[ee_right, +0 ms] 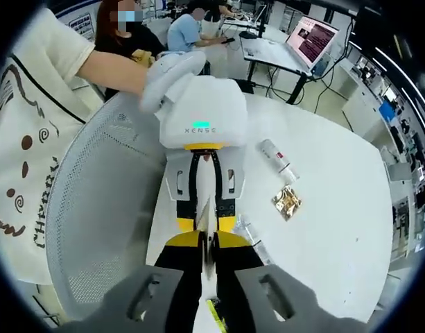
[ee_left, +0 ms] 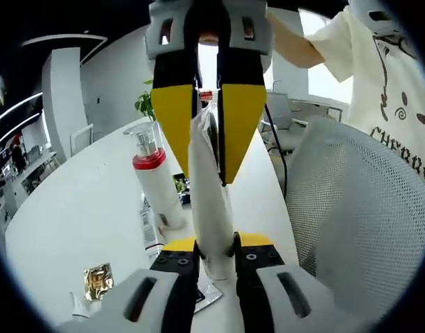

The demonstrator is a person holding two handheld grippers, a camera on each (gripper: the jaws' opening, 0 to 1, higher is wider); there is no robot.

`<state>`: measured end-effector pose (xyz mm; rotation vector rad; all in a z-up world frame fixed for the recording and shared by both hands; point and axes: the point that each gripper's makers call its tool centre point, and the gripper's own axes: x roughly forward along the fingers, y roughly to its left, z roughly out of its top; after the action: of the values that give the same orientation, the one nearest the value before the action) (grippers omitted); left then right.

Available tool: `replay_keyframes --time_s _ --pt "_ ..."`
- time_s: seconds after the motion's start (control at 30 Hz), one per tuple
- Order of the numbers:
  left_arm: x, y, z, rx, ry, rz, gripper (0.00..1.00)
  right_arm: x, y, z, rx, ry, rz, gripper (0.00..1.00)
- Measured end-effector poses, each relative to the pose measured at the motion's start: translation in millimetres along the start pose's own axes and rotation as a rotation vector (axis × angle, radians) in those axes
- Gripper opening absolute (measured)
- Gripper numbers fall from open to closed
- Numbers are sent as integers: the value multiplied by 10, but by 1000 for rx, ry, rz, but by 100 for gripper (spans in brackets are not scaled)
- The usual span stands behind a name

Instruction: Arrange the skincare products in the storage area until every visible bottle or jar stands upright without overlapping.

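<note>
While both grippers pinch a tube (ee_left: 211, 201), white table (ee_right: 337, 201) w/ prob. offices behind.

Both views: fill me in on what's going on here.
A person is working at a white table with a gripper in each hand. Both grippers are shut on one white tube, the left gripper at one end and the right gripper at the other, holding it above the table. A white bottle with a red band stands upright nearby. Another bottle lies on its side, with a gold sachet next to it.
</note>
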<state>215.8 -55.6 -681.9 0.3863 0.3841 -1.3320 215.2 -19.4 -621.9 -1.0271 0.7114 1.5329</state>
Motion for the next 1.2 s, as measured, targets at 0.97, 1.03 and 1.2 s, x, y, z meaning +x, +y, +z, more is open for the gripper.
replay_keyframes --time_s 0.97,1.03,1.2 --pt "156 509 61 -99 -37 90 18 -29 -503 -189 41 30 -75 7" --pt "174 519 62 -86 -29 102 20 -38 -503 -192 40 28 -82 7" --pt "172 539 34 -97 -29 97 21 -34 -505 -186 31 22 -77 6"
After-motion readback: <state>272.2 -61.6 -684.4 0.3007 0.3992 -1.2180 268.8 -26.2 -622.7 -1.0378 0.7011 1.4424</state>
